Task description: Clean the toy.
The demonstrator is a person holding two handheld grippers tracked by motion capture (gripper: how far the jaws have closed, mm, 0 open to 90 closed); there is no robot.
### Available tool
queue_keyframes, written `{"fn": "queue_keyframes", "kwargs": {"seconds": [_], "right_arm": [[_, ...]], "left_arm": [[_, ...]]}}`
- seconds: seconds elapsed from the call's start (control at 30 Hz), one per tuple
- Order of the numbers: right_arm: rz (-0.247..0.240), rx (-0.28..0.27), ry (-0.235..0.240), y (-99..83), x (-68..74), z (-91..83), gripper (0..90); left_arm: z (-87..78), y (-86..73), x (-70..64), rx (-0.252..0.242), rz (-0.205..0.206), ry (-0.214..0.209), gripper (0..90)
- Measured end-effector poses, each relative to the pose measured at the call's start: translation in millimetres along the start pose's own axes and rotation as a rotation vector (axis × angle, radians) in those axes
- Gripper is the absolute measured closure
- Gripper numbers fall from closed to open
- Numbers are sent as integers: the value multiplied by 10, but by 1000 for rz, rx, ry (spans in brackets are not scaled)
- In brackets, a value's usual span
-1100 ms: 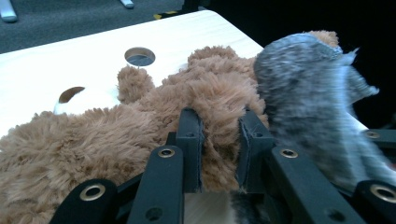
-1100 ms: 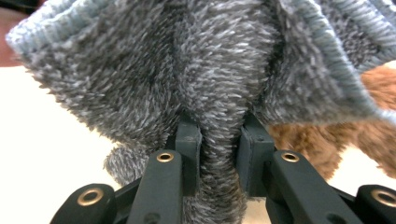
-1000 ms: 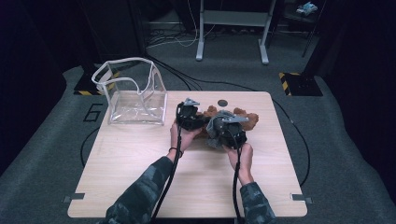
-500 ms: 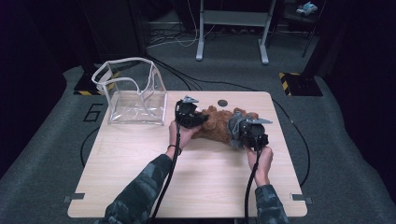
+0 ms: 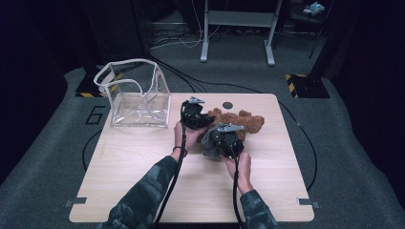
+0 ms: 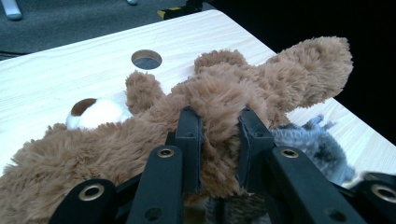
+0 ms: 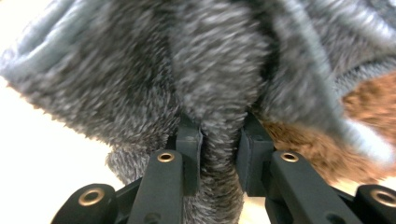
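My left claw (image 6: 218, 140) is clamped on a fold of the brown bear (image 6: 224, 93), which lies on the table (image 5: 143, 181) just right of the clear bag (image 5: 138, 93). My right claw (image 7: 218, 154) pinches the grey plush toy (image 7: 187, 70), touching the bear's near side. The bag stands open at the table's far left edge, nothing inside. Bare table spreads on the bear's near side.

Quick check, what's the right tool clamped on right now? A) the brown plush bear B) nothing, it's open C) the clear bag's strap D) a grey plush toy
D: in the right gripper view the right tool has its jaws closed on a fold of the grey plush toy; the brown plush bear sits in the left tool instead.
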State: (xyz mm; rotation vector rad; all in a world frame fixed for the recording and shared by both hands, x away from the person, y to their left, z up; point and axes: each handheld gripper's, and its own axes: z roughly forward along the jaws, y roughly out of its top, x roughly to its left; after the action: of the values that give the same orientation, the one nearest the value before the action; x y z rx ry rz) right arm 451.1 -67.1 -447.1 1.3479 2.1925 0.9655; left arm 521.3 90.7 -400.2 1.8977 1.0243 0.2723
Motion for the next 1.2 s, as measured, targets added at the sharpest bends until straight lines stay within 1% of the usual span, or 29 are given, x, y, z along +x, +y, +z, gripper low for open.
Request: {"fn": "queue_keyframes", "kwargs": {"seconds": [0.03, 0.07, 0.1, 0.13, 0.17, 0.2, 0.27, 0.4, 0.43, 0.5, 0.53, 0.6, 0.63, 0.67, 0.7, 0.73, 0.77, 0.8, 0.83, 0.87, 0.9, 0.97, 1.0, 1.03, 1.07, 1.1, 1.13, 1.17, 1.2], "right_arm": [[-6, 0, -8, 0, -25, 22, 734], [9, 3, -12, -12, -73, 36, 734], [9, 3, -12, -12, -73, 36, 734], [23, 9, -17, -21, -103, 32, 734], [54, 17, -50, -66, -226, 5, 735], [59, 13, -53, -86, -287, -3, 736], [89, 18, -99, -148, -438, -38, 737], [178, 33, -176, -300, -802, -79, 737], [194, 40, -186, -321, -843, -86, 737], [203, 47, -213, -369, -920, -106, 737], [209, 46, -213, -381, -935, -121, 737], [193, 40, -206, -387, -894, -150, 738], [173, 35, -198, -382, -845, -164, 738], [153, 30, -179, -374, -763, -178, 738], [141, 32, -151, -367, -703, -187, 738], [113, 21, -113, -359, -616, -192, 738], [73, 16, -75, -342, -493, -181, 737], [50, 16, -56, -325, -416, -175, 737], [26, 10, -25, -300, -323, -164, 737], [16, 10, -7, -269, -235, -146, 737], [-14, 13, 1, -236, -168, -123, 737], [-24, 17, 7, -167, -84, -64, 737], [-33, 17, -2, -137, -81, -26, 737], [-28, 19, -7, -115, -93, 2, 737], [-13, 22, -10, -101, -119, 28, 737], [-5, 30, -23, -97, -151, 45, 737], [15, 39, -42, -104, -184, 54, 738], [20, 42, -52, -120, -242, 64, 738], [42, 49, -65, -143, -298, 62, 738]], "left_arm": [[-3, 2, 5, 2, 3, -1, 738], [-5, 3, 9, 3, 4, -2, 738], [-5, 3, 9, 3, 4, -2, 738], [-9, 4, 18, 6, 7, -3, 738], [-12, 5, 25, 5, 0, -4, 738], [-15, 4, 31, 4, 2, -3, 737], [-18, 5, 39, 2, 0, -3, 737], [-10, 10, 31, 2, 4, -3, 737], [-8, 11, 30, 2, 8, -1, 737], [-4, 15, 26, 3, 7, -2, 737], [-3, 19, 24, 4, 5, -1, 736], [2, 28, 18, 4, 11, 1, 736], [3, 33, 10, 7, 10, 1, 735], [5, 34, 6, 6, 9, 1, 735], [7, 36, 5, 7, 11, 0, 734], [10, 35, -1, 7, 10, 1, 733], [13, 35, -2, 5, 10, 1, 733], [15, 34, -3, 6, 11, 0, 733], [17, 35, -4, 7, 15, 0, 733], [18, 34, -8, 9, 16, -1, 732], [20, 34, -14, 7, 14, -1, 732], [19, 34, -19, 9, 17, -1, 731], [19, 34, -19, 9, 16, -1, 730], [19, 33, -18, 10, 17, -2, 729], [16, 33, -16, 14, 17, -4, 727], [16, 31, -15, 11, 15, -9, 725], [12, 31, -7, 14, 19, -12, 723], [13, 29, -5, 13, 17, -16, 722], [11, 29, -1, 15, 22, -17, 721]]}}
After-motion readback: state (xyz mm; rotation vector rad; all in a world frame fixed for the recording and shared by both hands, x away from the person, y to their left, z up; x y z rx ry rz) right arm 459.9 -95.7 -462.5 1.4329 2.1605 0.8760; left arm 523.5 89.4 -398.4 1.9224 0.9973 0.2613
